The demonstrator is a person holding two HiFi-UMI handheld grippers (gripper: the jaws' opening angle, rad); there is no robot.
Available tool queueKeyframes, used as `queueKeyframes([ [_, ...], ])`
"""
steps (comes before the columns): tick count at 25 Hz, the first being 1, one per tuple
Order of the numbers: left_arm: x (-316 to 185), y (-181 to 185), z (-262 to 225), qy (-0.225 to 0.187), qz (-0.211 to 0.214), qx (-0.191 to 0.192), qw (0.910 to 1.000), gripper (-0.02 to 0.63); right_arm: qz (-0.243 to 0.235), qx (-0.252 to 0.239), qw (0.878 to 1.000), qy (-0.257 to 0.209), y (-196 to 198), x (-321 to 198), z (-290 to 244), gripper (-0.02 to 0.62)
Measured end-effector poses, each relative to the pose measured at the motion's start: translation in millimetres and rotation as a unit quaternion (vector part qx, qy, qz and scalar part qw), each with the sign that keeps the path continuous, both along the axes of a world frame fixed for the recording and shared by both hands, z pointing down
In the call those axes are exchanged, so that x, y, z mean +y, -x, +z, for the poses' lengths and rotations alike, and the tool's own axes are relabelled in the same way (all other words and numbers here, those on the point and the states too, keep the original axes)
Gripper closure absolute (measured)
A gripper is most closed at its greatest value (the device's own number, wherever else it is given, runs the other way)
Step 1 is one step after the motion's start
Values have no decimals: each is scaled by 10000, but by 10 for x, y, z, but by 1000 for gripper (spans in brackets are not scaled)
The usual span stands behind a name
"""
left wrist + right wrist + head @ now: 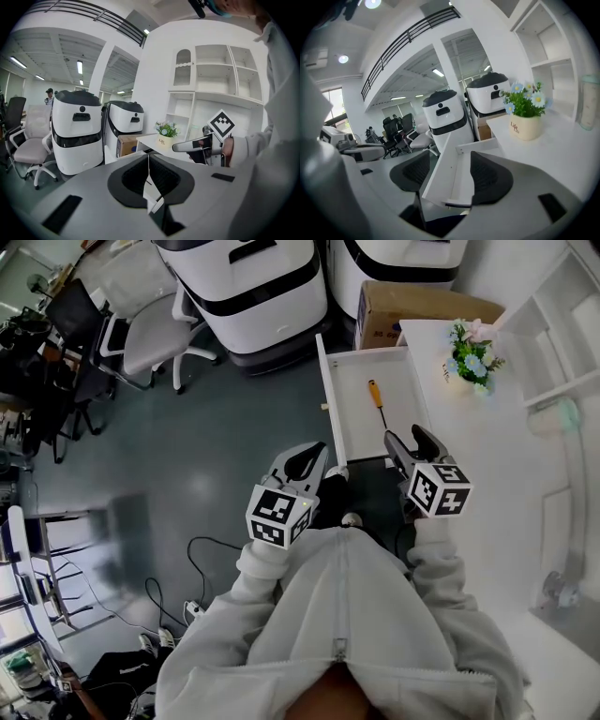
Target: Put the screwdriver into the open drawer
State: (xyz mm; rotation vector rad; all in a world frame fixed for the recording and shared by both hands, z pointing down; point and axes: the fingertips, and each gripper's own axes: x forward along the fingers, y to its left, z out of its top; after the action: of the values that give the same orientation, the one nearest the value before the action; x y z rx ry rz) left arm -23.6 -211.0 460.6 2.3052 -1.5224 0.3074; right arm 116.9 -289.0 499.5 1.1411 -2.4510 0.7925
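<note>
The screwdriver (377, 401), orange-handled with a thin dark shaft, lies lengthwise inside the open white drawer (330, 399). Both grippers hover just in front of the drawer's near end. My left gripper (314, 454) is shut with nothing in it; in the left gripper view its dark pads (161, 176) meet along a thin line. My right gripper (410, 439) is open and empty. In the right gripper view the drawer (454, 168) shows through the wide gap between the pads (487, 176); the screwdriver is not visible there.
A white desk (506, 456) runs along the right with a flower pot (472, 357) and shelves (562, 324) behind. A cardboard box (412, 310) and two white machines (253, 287) stand beyond the drawer. An office chair (150, 324) and floor cables (187, 587) are at left.
</note>
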Motion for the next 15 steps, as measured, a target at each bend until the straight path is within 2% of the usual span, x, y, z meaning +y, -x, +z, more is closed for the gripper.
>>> queueKeyframes([
  [3,55,-53,-72,-102,26,-22,9999,589,179,51,9989,-436,-111,94,-246,417],
  [7,80,-125,-126,-218,85,-24,9997,589,303,-65,9960,-837,-249,214,-506,520],
  [15,2,-239,-239,-587,133,-115,9981,589,460,-224,9839,-1713,-607,492,-931,551],
])
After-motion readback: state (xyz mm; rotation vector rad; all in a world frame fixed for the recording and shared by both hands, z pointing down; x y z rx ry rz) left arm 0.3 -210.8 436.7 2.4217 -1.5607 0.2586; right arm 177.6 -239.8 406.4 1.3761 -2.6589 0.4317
